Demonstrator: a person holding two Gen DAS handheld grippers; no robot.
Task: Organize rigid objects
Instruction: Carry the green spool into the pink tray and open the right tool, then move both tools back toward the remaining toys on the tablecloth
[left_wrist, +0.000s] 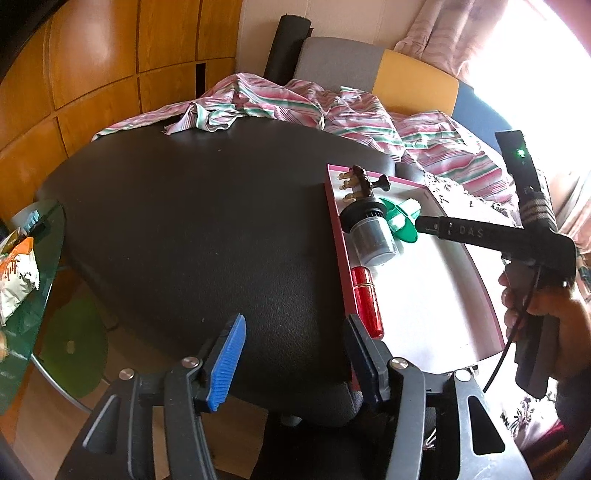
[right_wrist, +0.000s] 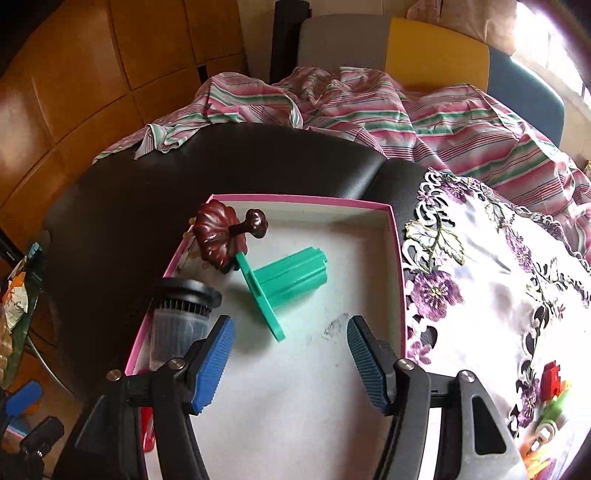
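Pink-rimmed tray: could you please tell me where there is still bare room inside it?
The pink-rimmed cardboard tray is bare across its middle and right side, from the green plastic spool to the right wall. Its left wall is crowded: brown ornament, clear black-capped container, red cylinder.

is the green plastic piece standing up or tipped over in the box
Tipped over. The green plastic piece lies on its side on the floor of the pink-rimmed box, its round flange on edge and its ribbed stem pointing sideways.

The black seat (left_wrist: 192, 221) left of the pink box (right_wrist: 394, 236) lies bare, so a gripper could pass freely there. Inside the box, the brown knob (right_wrist: 218, 236), green spool (right_wrist: 291, 284), black-capped jar (right_wrist: 181, 317) and red tube (left_wrist: 365, 302) crowd its left wall, while its right and near floor stay open. Striped cloth (right_wrist: 369, 110) bunches along the far side.
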